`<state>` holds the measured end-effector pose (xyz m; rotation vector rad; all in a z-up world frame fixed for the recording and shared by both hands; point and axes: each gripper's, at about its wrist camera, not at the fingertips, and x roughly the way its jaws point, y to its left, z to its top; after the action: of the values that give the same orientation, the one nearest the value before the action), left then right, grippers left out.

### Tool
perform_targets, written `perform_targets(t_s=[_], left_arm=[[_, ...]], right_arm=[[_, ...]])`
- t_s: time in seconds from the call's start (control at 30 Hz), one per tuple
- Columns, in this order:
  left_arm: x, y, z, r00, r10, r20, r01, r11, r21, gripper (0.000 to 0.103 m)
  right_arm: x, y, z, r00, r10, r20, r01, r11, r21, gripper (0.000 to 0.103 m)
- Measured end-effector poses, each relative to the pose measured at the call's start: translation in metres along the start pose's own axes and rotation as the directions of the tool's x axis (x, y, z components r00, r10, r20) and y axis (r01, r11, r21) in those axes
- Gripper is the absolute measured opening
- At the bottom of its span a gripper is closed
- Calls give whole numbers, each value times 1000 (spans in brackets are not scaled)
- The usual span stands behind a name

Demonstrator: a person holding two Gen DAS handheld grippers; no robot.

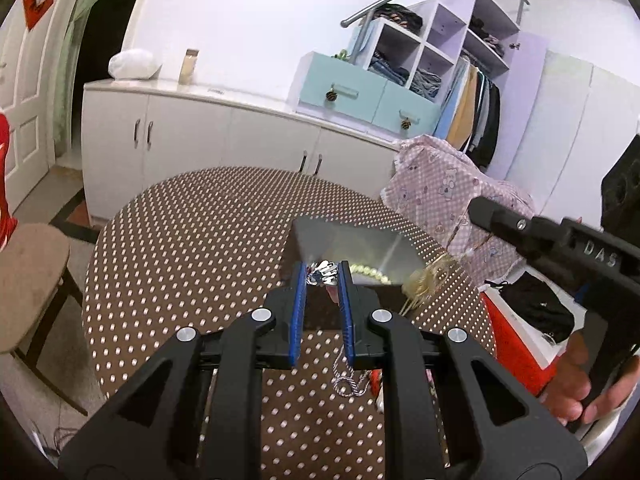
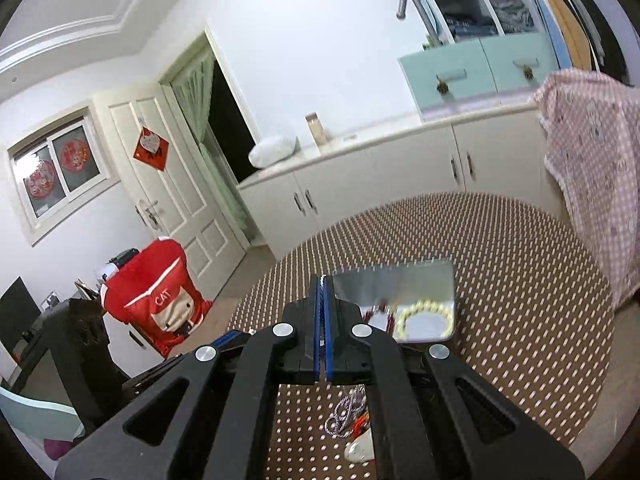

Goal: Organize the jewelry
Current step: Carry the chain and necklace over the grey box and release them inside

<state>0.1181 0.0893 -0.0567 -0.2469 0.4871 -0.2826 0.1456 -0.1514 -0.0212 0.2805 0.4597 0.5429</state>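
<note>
left gripper jaws pinch silver pendant above steel tray; thin grip risks drop onto worktop. right gripper jaws closed, empty.

A silver, sparkling piece of jewelry is held between the blue pads at the tips of the left gripper, raised above the table. Beyond those tips a shiny metal tray is seen lying flat, with a pale yellow-green bead bracelet and a dark red beaded piece inside. A silver chain lies beneath the shut right gripper.
</note>
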Motion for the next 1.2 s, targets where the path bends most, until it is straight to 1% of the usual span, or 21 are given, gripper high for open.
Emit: perform_targets(t_s=[0.23,0.57,0.67,0.77,0.87,0.93,1.03,1.13,1.2], left_arm=[[9,-20,15,1000,-2,14,1,1000,29,16],[5,-44,33,997,-18,70,12,996,83,16],[4,-49,39,997,-25,79,18,996,92,16],[6,-52,43,996,-28,81,20,994,104,16],[11,-54,44,997,-25,68,17,994,112,16],[17,-54,43,999,-29,44,24,993,112,16],[30,-53,39,1000,-10,8,9,994,112,16],[42,-52,37,999,-14,-29,18,994,112,16],[51,-52,35,999,-1,-48,7,993,118,16]], right_arm=[[-20,-11,33,996,8,91,-4,999,-40,0],[-38,-14,68,988,9,153,5,996,-92,0],[-38,-13,72,988,14,154,3,994,-106,0],[-32,-14,73,990,17,141,-2,994,-106,0],[-22,-17,66,993,13,117,-2,996,-92,0],[-12,-21,58,996,16,90,-10,997,-78,0],[8,-30,48,999,7,40,-5,999,-55,0],[28,-39,39,1000,5,-12,-6,999,-37,0],[37,-45,35,999,-1,-41,0,1000,-24,0]])
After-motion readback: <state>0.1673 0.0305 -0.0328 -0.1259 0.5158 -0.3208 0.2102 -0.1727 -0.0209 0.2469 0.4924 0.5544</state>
